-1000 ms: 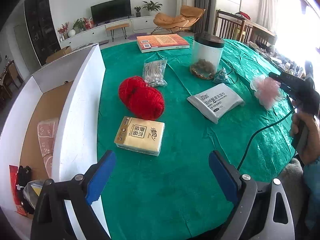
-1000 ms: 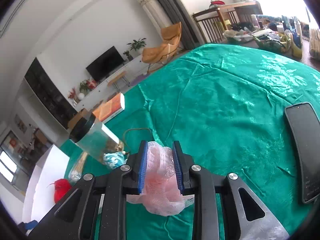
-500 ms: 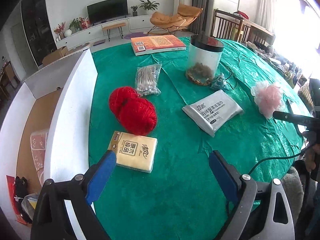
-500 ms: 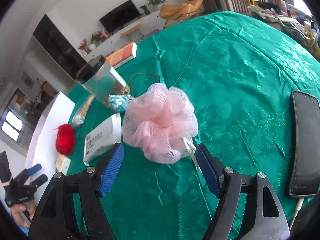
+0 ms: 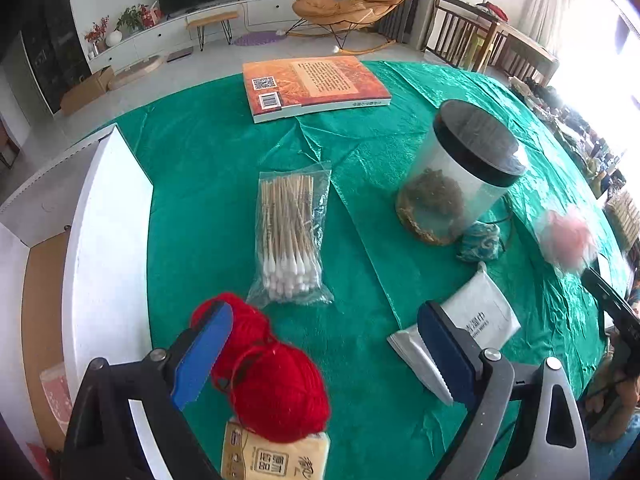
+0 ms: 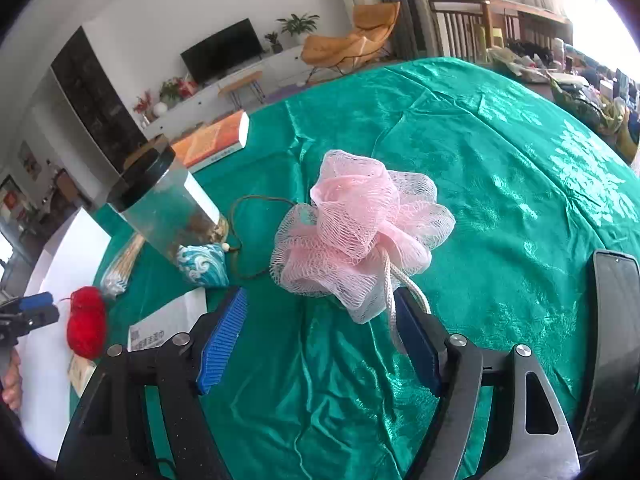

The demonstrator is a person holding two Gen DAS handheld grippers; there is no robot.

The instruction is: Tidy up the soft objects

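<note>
Two red yarn balls (image 5: 276, 392) lie on the green tablecloth, the nearer one against a tissue pack (image 5: 276, 456). My left gripper (image 5: 320, 356) is open, its blue pads either side of the yarn, just above it. A pink mesh bath pouf (image 6: 356, 232) lies on the cloth just ahead of my open, empty right gripper (image 6: 320, 340); its white cord touches the right finger (image 6: 416, 340). The pouf also shows blurred in the left wrist view (image 5: 568, 240). A white soft packet (image 5: 468, 324) lies by the left gripper's right pad.
A white-walled cardboard box (image 5: 108, 248) stands at the table's left edge. A bag of cotton swabs (image 5: 292, 236), a clear jar with black lid (image 5: 460, 180), a blue patterned pouch (image 5: 480, 242), an orange book (image 5: 312, 86) and a phone (image 6: 612, 320) lie on the table.
My right gripper opened and released the pouf onto the cloth, then backed off slightly. My left gripper moved forward over the tissue pack to the yarn balls.
</note>
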